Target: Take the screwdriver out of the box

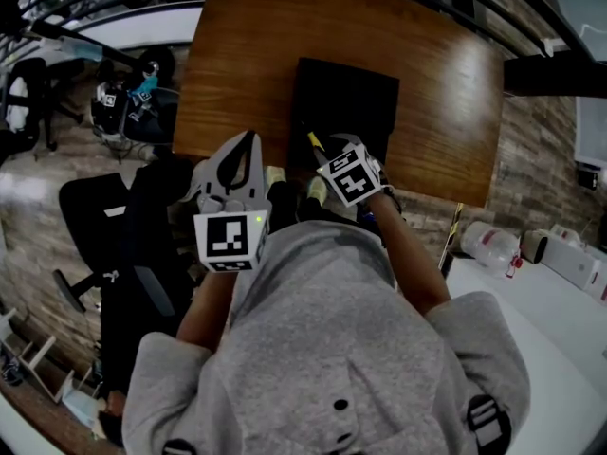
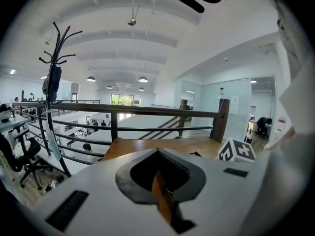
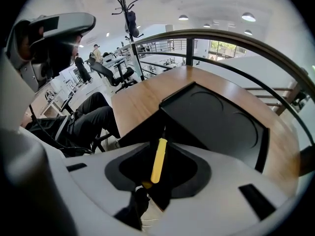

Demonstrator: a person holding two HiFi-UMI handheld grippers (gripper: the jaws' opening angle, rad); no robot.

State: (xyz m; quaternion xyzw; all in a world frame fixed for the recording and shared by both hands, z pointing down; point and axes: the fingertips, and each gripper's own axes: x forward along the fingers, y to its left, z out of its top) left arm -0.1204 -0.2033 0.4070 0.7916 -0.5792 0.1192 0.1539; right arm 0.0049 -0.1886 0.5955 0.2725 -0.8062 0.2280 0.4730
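Yellow-handled and slim, the screwdriver (image 3: 158, 160) lies in the gap of my right gripper (image 3: 164, 131). Its long axis runs along my jaws, and what looks like its thin shaft points away toward the square black box (image 3: 221, 122) at my tips. Those jaws are parted either side, pads not visibly pressing, set, I judge, to pinch its narrow width. My left gripper (image 2: 157, 151) is clenched on nothing, idle above the brown wooden table (image 2: 138, 144).

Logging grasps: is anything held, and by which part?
The left gripper holds nothing. The screwdriver has its yellow handle between the jaws of the right gripper; grip cannot be told.
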